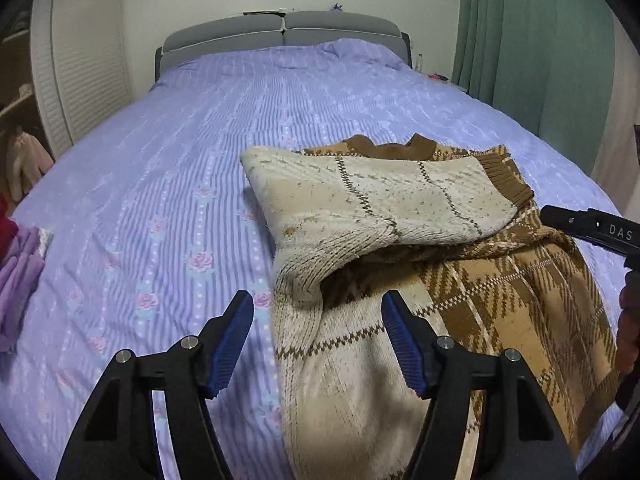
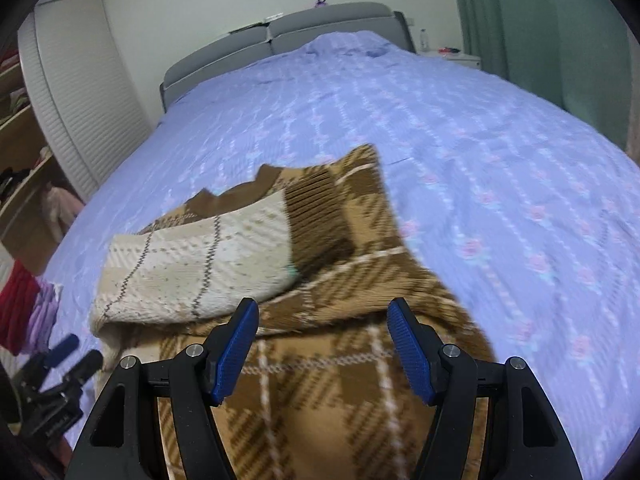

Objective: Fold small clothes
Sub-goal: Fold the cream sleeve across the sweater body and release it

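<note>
1. My left hand-held gripper [image 1: 318, 344] hangs over the near left edge of the brown-and-cream plaid knitted sweater [image 1: 500, 304], its blue ribbed pads [image 1: 232, 344] standing well apart with nothing pinched between them.
2. The sweater lies on the bed [image 1: 160, 160], on a lilac striped bedspread printed with pink roses [image 1: 120, 240], towards the near right side of it.
3. One sleeve, cream side out, [image 1: 360, 200] is folded across the sweater's chest; its brown ribbed cuff [image 1: 508, 176] points to the right.
4. The brown collar [image 1: 400, 148] peeks out above the folded sleeve, on the side towards the grey padded headboard [image 1: 280, 32].
5. My right hand-held gripper [image 2: 322, 346] is over the sweater's brown plaid body, jaws likewise wide, gripping nothing; its view is blurred.
6. In the right wrist view, the cream sleeve sits left of centre, and my left tool shows dark at the lower left corner.
7. In the left wrist view, a black part of the right tool juts in from the right edge, just above the sweater.
8. A pile of folded purple and red clothes [image 1: 20, 264] rests at the bed's left edge, well apart from the sweater.
9. Green curtains [image 1: 520, 40] hang to the right, and a white slatted door [image 1: 80, 60] stands to the left.
</note>
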Motion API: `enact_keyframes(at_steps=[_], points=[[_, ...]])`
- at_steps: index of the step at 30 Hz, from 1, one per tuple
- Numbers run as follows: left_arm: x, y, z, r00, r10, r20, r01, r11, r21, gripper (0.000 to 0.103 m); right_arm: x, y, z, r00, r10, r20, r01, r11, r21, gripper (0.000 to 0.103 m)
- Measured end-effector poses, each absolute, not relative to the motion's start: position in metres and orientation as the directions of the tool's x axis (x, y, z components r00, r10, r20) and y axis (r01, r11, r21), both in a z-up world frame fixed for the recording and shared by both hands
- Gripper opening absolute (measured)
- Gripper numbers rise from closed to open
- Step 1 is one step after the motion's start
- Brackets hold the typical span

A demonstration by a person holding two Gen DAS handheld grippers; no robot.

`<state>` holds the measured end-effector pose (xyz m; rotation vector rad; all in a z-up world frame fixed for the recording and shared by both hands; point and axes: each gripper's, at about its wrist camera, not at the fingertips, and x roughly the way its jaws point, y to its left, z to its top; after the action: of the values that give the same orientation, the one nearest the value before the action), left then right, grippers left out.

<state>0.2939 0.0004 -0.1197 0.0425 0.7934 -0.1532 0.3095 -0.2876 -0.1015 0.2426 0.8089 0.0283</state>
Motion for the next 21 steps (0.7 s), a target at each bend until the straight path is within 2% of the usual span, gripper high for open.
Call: enact_keyframes(at_steps=[2,9,13,17,18,20,21], points=[[0.3,-0.004,-0.127,0.689,-0.11,-0.717,0.151,0.988,-0.007,0.066,0.315,-0.284,-0.105,0.686,0.132,-0.716,0.064,0.969,0.24,0.066],[0.326,-0.002,-0.14,0.67,-0.077,-0.738,0.118,0.993,0.003,0.053,0.333,-0.286,-0.113,0.688,0.167,-0.706,0.067,0.954,0.292,0.064],[0.328,0.009,-0.144,0.672,-0.059,-0.739,0.11,0.994,0.02,0.038,0.348,-0.289,-0.122,0.675,0.199,-0.71,0.085,0.935,0.344,0.059],[0.328,0.026,-0.144,0.66,-0.092,-0.746,0.121,0.993,-0.016,0.034,0.364,-0.287,-0.131,0.664,0.201,-0.72,0.109,0.927,0.359,0.055],[0.327,0.029,-0.143,0.666,-0.086,-0.741,0.114,0.993,-0.013,0.034,0.367,-0.286,-0.132,0.661,0.197,-0.724,0.12,0.925,0.36,0.053],[0.325,0.039,-0.14,0.668,-0.087,-0.739,0.096,0.995,-0.03,0.034,0.372,-0.285,-0.135,0.656,0.177,-0.734,0.147,0.924,0.353,0.036],[0.325,0.046,-0.138,0.661,-0.107,-0.743,0.087,0.994,-0.066,0.034,0.374,-0.283,-0.135,0.655,0.174,-0.736,0.149,0.924,0.351,0.031]])
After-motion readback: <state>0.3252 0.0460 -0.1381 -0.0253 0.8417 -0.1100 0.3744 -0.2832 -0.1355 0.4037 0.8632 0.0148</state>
